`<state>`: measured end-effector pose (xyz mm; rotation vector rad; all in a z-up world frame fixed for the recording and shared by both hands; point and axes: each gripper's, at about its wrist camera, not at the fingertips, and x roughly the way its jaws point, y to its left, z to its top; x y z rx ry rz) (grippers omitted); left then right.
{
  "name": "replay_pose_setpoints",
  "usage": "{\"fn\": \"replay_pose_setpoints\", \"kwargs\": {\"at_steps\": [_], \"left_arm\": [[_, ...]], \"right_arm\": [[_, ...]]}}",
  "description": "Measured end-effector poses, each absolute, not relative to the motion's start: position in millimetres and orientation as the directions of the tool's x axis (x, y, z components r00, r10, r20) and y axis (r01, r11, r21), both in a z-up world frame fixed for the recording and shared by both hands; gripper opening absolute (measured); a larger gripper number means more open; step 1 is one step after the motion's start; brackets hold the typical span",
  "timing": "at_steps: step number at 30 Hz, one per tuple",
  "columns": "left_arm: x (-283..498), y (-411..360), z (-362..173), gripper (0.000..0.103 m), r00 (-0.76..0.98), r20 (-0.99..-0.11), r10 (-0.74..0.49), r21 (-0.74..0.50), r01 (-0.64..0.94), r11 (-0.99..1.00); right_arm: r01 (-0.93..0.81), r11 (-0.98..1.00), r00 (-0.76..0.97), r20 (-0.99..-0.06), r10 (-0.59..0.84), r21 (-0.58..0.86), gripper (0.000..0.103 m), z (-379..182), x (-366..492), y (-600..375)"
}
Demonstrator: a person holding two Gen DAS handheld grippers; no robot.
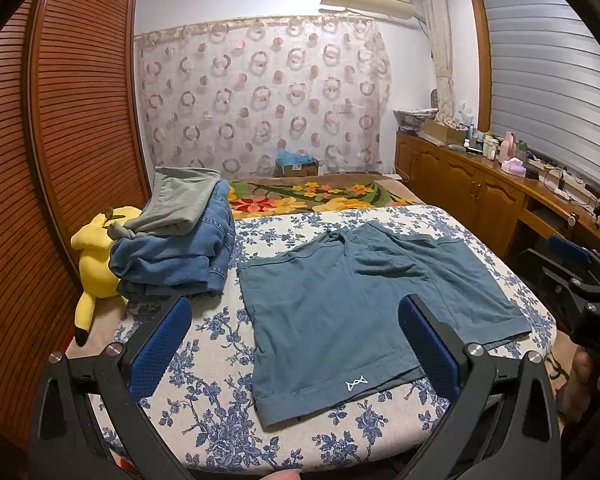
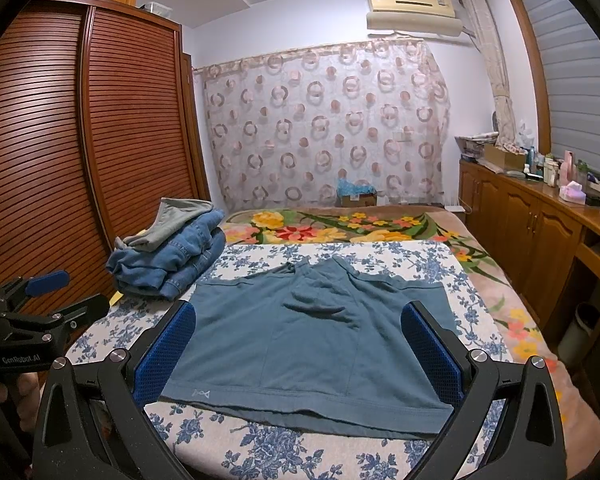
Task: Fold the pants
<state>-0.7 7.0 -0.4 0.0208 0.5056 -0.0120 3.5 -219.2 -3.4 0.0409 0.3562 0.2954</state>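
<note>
Teal-blue shorts lie spread flat on the blue-flowered bed sheet, waistband far, leg hems toward me, with a small white logo near the left hem. In the right wrist view the shorts fill the middle of the sheet. My left gripper is open and empty, held above the near left part of the shorts. My right gripper is open and empty, held above the near hem. Each gripper shows at the edge of the other's view: the right gripper, the left gripper.
A pile of folded jeans with a grey garment on top sits on the bed's left side, next to a yellow plush toy. A slatted wooden wardrobe stands left. A cluttered wooden sideboard runs along the right. A floral blanket lies beyond.
</note>
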Motion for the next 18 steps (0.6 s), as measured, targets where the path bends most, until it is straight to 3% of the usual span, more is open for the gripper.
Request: {"fn": "replay_pose_setpoints", "kwargs": {"at_steps": [18], "left_arm": [[-0.8,15.0,7.0,0.103,0.878,-0.478,-0.010,0.017,0.021,1.000]], "right_arm": [[-0.280,0.956,0.898,-0.328,0.294,0.092,0.102,-5.4,2.4,-220.5]]}}
